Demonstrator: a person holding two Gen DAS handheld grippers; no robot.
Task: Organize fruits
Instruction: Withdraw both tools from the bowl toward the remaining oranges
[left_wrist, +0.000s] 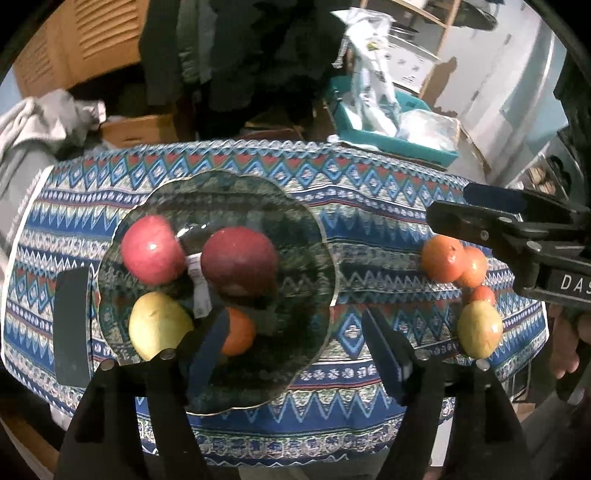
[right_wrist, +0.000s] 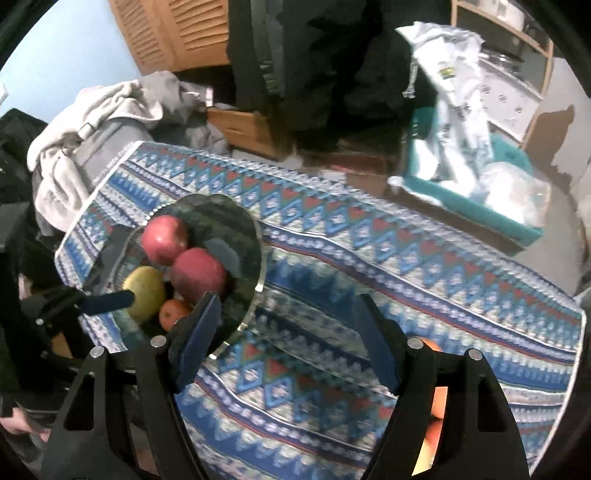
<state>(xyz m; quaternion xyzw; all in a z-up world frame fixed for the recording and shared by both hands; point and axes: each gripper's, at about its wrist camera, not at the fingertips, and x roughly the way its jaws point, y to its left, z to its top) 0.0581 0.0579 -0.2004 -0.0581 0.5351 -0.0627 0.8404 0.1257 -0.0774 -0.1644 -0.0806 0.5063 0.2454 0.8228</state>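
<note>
Fruit sits in two groups on the patterned tabletop (left_wrist: 388, 206). On the dark glass plate (left_wrist: 303, 221) lie two red apples (left_wrist: 240, 260), a yellow-green apple (left_wrist: 155, 323) and one orange (left_wrist: 238, 330), with a small white label lying between them. Well apart from the plate, toward the tabletop's other end, three oranges (left_wrist: 441, 258) and another yellow-green apple (left_wrist: 480, 328) lie bunched together. Left gripper (left_wrist: 295, 343) hangs above the near side of the plate with its jaws spread and nothing between them; one finger crosses in front of the orange on the plate. Right gripper (right_wrist: 291, 339) is likewise released and empty, hanging over bare cloth between the plate and the loose fruit, which peeks out behind its right finger.
</note>
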